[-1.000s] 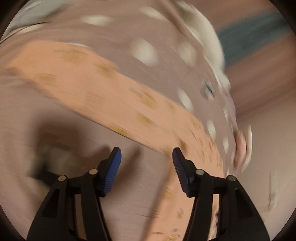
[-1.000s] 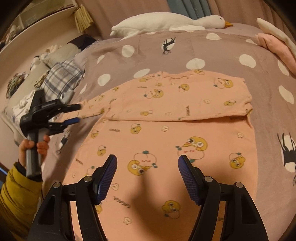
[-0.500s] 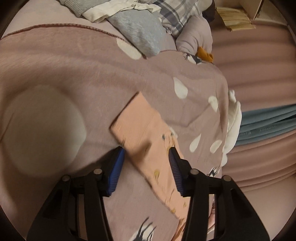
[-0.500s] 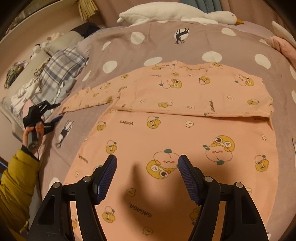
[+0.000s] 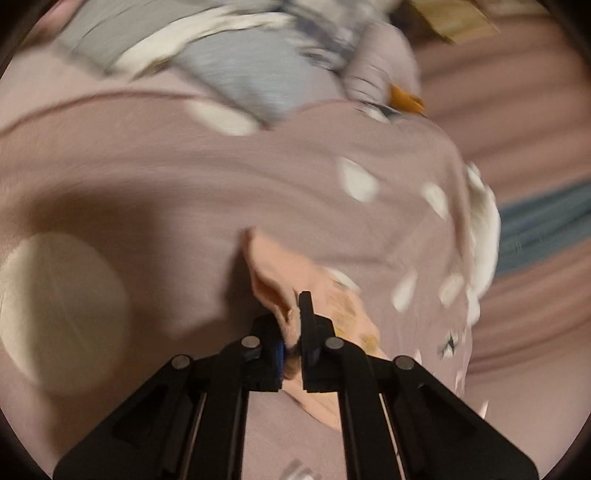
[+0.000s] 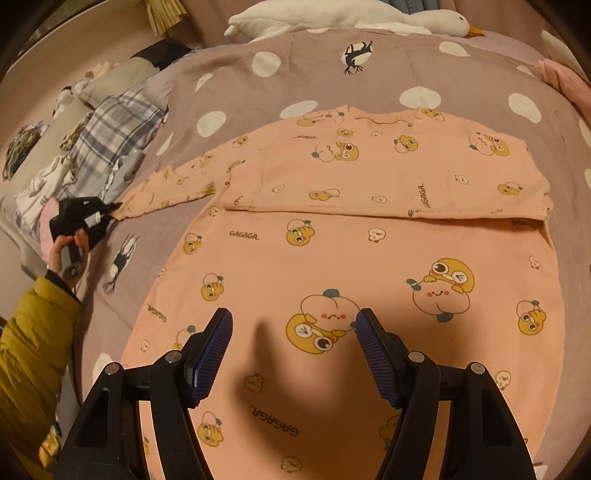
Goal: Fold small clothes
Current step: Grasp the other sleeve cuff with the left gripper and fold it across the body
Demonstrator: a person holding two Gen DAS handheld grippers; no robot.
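Note:
A peach child's top [image 6: 351,236] with cartoon prints lies flat on the dotted mauve bedspread [image 6: 369,74], its upper part folded over. Its left sleeve [image 6: 173,184] stretches out to the left. My left gripper [image 5: 297,314] is shut on the cuff of that sleeve [image 5: 273,273], the cloth bunched between the pads. In the right wrist view the left gripper [image 6: 110,212] shows at the sleeve's tip, held by a hand in a mustard sleeve [image 6: 33,332]. My right gripper [image 6: 293,328] hangs open over the top's lower body, nothing between its fingers.
A white plush goose [image 6: 351,18] lies along the far edge of the bed. A plaid cloth and other crumpled clothes [image 6: 107,136] are heaped at the left. A pink item [image 6: 569,77] sits at the far right.
My left gripper swung onto the sleeve cuff and shut on it; half a second ago the cuff lay between open jaws. The right gripper came slightly closer over the top and stayed open.

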